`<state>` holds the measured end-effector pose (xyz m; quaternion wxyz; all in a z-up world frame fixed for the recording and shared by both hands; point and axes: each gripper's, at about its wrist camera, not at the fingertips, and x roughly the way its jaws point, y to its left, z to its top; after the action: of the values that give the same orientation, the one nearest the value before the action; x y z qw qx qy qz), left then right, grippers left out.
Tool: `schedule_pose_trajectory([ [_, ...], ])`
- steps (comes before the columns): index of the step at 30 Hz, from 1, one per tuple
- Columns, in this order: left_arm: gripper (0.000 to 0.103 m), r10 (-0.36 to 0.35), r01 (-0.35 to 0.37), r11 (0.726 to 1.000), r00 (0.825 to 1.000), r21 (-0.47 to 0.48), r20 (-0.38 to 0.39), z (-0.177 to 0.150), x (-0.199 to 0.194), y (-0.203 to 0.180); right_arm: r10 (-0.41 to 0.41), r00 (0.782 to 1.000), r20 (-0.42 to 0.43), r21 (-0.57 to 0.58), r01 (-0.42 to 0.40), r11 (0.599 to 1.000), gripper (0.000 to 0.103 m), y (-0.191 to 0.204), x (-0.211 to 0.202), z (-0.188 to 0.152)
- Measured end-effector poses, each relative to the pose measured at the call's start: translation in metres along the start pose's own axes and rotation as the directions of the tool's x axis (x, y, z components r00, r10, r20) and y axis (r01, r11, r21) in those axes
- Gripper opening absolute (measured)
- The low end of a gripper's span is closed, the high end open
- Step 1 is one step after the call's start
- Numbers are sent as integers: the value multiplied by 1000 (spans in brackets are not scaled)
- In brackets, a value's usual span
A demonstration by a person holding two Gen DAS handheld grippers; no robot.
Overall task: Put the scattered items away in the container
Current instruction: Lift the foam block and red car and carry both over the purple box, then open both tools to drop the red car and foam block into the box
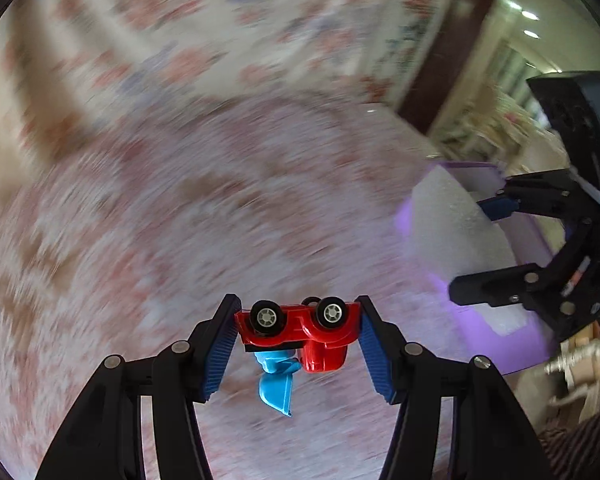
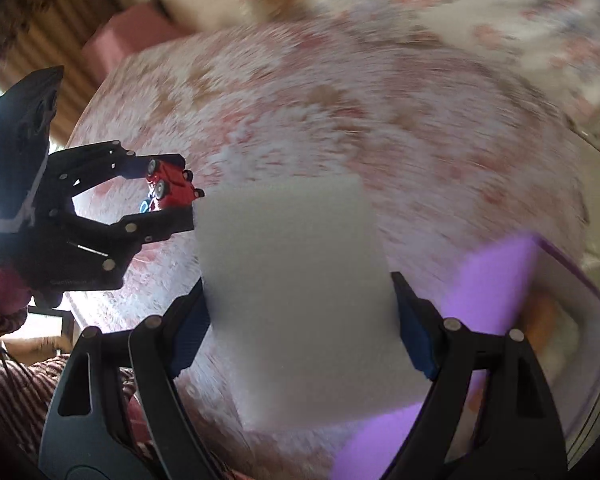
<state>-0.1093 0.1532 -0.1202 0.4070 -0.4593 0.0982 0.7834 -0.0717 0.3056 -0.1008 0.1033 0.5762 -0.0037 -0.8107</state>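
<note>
**Over the floral cloth: both tongs loaded**

Above the table (image 1: 148, 240) with its pink-and-tan floral cloth, the left gripper (image 1: 298, 332) is clamped on a red toy car (image 1: 300, 326), wheels facing up, with a blue scoop (image 1: 276, 384) hanging off its underside. It's up in the air, not touching the cloth.

Off to the right, the right gripper (image 2: 300, 320) is squeezing a white foam block (image 2: 296, 280) between its blue pads (image 2: 416, 340). The block sits just above the near edge of the purple container (image 2: 580, 280), on the right side of the table. Something orange is inside, too blurry to name. Everything's pretty smeared.
</note>
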Motion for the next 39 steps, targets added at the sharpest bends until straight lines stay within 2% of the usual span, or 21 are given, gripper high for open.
schedule_pose_trajectory([
  [3, 58, -72, 70, 994, 997, 87, 20, 25, 0, -46, -62, 997, 48, 91, 57, 994, 84, -36, -41, -33],
  [7, 58, -171, 163, 965, 985, 207, 21, 53, 8, -110, -145, 987, 63, 207, 129, 970, 84, -91, -83, -84],
  [12, 58, -252, 245, 912, 967, 330, -22, 76, 32, -185, -193, 981, 13, 299, 180, 937, 84, -130, -87, -141],
  [16, 58, -276, 281, 886, 959, 368, -67, 87, 54, -223, -199, 980, -19, 311, 195, 930, 84, -147, -78, -160],
  [21, 58, -264, 292, 883, 956, 367, -126, 97, 86, -251, -186, 981, -51, 290, 192, 937, 84, -161, -60, -165],
  [25, 58, -217, 269, 896, 959, 353, -180, 103, 118, -256, -149, 985, -85, 235, 165, 958, 84, -166, -45, -161],
  [30, 58, -162, 224, 918, 965, 328, -206, 105, 142, -253, -113, 990, -89, 124, 123, 985, 84, -150, -33, -148],
  [36, 58, -100, 178, 930, 964, 322, -245, 104, 164, -251, -46, 994, -94, 132, 58, 990, 84, -142, -16, -131],
  [39, 58, -74, 163, 928, 962, 336, -262, 99, 168, -250, -40, 993, -107, 142, 55, 988, 84, -142, -10, -130],
])
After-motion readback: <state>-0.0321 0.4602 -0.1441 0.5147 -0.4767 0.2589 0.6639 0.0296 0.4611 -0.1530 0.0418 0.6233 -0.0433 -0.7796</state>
